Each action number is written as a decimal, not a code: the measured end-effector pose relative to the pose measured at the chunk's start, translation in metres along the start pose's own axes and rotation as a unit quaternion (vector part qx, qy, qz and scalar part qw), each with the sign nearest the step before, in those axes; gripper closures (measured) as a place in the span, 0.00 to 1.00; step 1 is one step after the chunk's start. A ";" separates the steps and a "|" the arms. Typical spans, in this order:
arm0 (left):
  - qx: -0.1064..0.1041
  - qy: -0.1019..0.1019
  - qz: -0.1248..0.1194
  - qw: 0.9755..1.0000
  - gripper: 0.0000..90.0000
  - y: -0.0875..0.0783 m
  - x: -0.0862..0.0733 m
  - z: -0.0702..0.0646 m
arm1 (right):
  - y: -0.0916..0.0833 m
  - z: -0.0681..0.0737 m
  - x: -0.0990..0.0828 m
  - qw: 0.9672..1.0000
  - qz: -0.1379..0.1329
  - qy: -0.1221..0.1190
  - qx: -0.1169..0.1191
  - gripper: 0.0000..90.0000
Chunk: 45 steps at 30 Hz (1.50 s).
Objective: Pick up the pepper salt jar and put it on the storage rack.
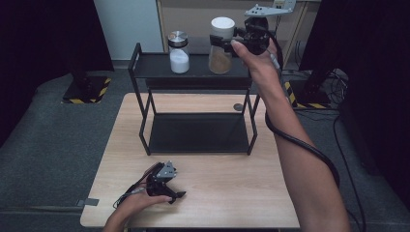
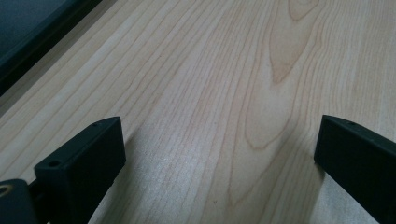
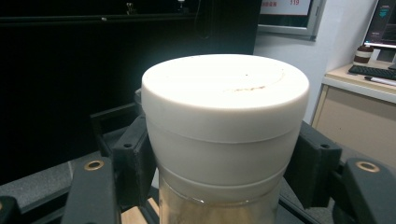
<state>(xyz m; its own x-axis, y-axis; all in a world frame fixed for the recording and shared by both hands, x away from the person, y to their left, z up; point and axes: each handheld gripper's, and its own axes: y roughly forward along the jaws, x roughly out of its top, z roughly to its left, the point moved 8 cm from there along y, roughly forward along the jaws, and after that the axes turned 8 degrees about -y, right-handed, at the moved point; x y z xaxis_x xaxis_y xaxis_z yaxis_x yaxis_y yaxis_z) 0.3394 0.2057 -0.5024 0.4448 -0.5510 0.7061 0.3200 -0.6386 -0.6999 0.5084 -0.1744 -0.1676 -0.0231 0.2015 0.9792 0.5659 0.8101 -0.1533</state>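
A glass jar of brown powder with a white lid [image 1: 221, 46] is at the right end of the black rack's top shelf [image 1: 154, 65]. My right gripper [image 1: 223, 42] is shut on it just below the lid, both jaws pressing on the glass under the white lid [image 3: 225, 116] in the right gripper view. A second jar [image 1: 179, 53], with white powder and a silver lid, stands on the same shelf to the left. My left gripper [image 1: 178, 195] rests on the wooden table [image 1: 217, 193] near its front edge, jaws wide apart over bare wood [image 2: 219, 140], holding nothing.
The rack's lower shelf [image 1: 198, 133] is a dark tray on the table. A small round disc [image 1: 238, 107] lies on the table behind the rack's right legs. The right gripper's cable [image 1: 300, 142] hangs along the forearm. Dark carpet surrounds the table.
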 end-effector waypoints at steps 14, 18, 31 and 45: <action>-0.002 0.000 0.000 1.000 0.01 0.000 0.000 0.000 | 0.015 -0.007 -0.008 1.000 0.012 0.003 -0.011 0.40; -0.002 0.000 0.000 1.000 0.01 0.000 0.000 0.000 | 0.018 -0.008 -0.009 1.000 0.013 0.005 -0.012 0.40; -0.002 0.000 -0.001 1.000 0.01 0.000 0.000 0.000 | 0.025 -0.008 -0.013 1.000 0.023 0.008 -0.013 0.39; -0.002 0.001 -0.001 1.000 0.01 0.000 -0.001 0.000 | 0.025 -0.007 -0.019 1.000 0.014 0.013 -0.016 0.39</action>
<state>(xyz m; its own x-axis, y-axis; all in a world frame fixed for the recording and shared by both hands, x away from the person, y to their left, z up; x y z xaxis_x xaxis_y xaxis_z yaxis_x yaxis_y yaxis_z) 0.3389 0.2060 -0.5026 0.4429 -0.5505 0.7077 0.3179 -0.6416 -0.6981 0.5289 -0.1614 -0.1889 0.0146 0.2082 0.9780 0.5920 0.7864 -0.1763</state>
